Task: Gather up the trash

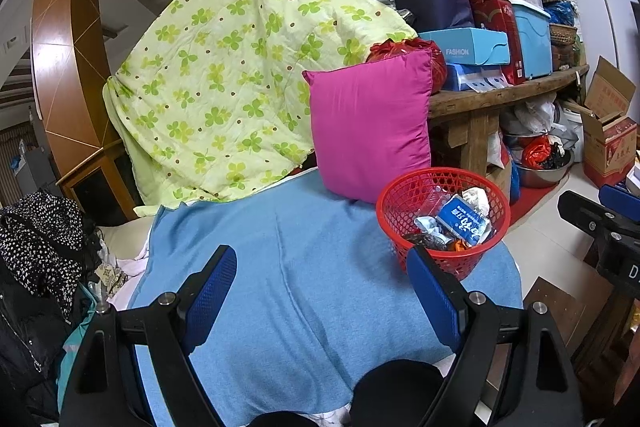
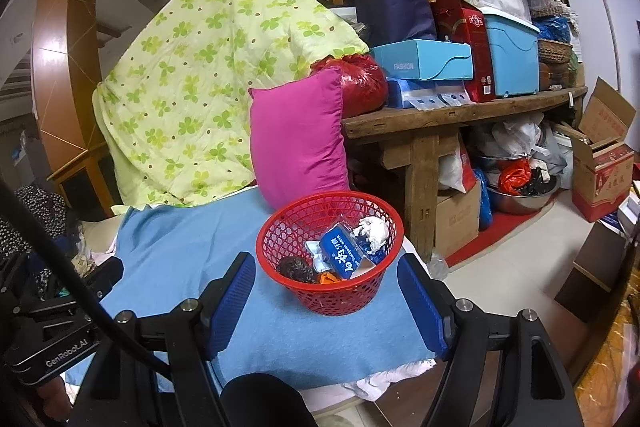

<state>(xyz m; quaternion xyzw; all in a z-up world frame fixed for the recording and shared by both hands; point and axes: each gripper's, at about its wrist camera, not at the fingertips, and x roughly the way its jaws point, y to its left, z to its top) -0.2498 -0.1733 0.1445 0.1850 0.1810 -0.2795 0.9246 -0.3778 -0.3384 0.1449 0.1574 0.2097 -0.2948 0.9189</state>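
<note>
A red mesh basket [image 1: 402,205] [image 2: 280,227] stands on a blue blanket [image 1: 304,267] [image 2: 180,251]. Inside lie a blue packet [image 1: 462,223] [image 2: 344,251], a crumpled white tissue [image 1: 478,199] [image 2: 374,229], a dark round lump [image 2: 296,269] and orange scraps. My left gripper [image 1: 324,279] hovers open over the blanket, its right finger just in front of the basket's near wall. My right gripper [image 2: 326,287] is open too, with the basket's near side showing between its blue pads. Nothing is held by either.
A magenta pillow [image 1: 368,123] [image 2: 296,139] leans behind the basket, beside a green clover quilt [image 1: 224,75] [image 2: 192,75]. A wooden bench [image 2: 440,115] loaded with boxes stands to the right, with bowls and cartons beneath. Dark clothes [image 1: 36,251] pile up at left.
</note>
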